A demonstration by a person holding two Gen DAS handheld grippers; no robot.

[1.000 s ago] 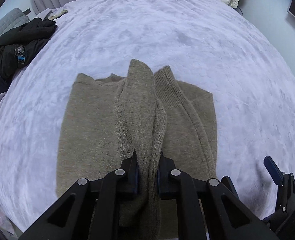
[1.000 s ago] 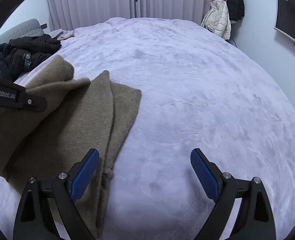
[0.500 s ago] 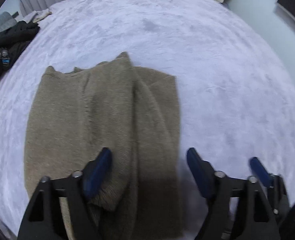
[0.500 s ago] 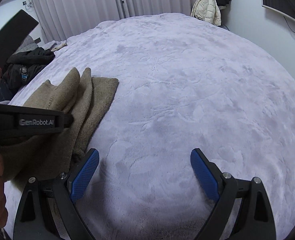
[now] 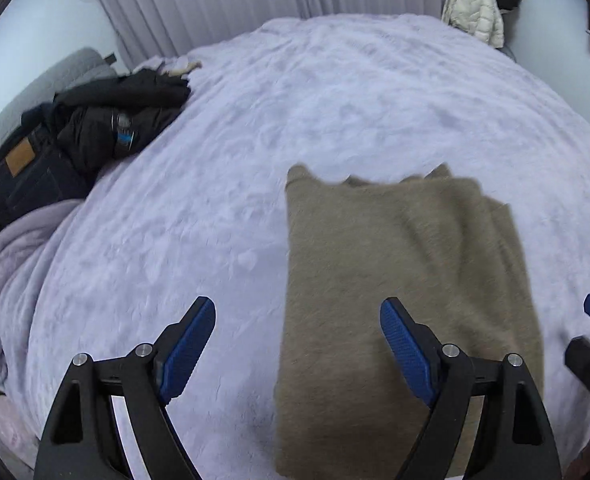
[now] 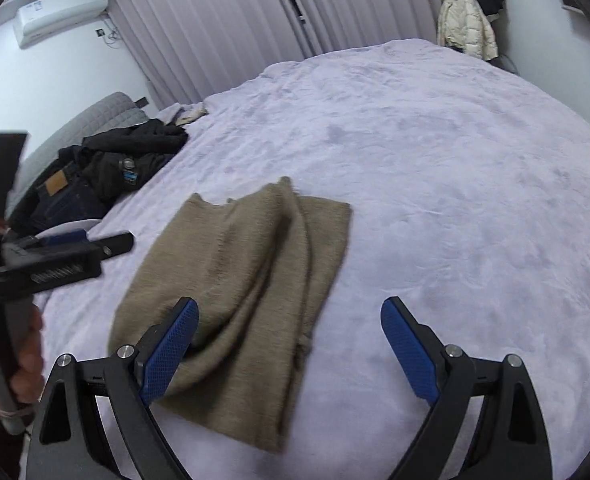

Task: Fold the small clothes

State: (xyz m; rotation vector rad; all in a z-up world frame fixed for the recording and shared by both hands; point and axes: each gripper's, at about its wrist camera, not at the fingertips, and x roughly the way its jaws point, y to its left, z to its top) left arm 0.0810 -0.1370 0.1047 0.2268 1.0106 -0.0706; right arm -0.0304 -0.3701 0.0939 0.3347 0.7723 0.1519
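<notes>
Now both released: left gripper (image 5: 297, 354), right gripper (image 6: 291, 346) gape empty above sweater (image 6: 247, 280) near bed (image 6: 435, 184) front edge. Soft, limp, thick knit; pinch near hem corners.

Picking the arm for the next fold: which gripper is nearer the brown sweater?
Right, marginally. The right gripper has its left finger over the brown sweater. The left gripper sits off its left edge, right finger over the cloth. Both open.
</notes>
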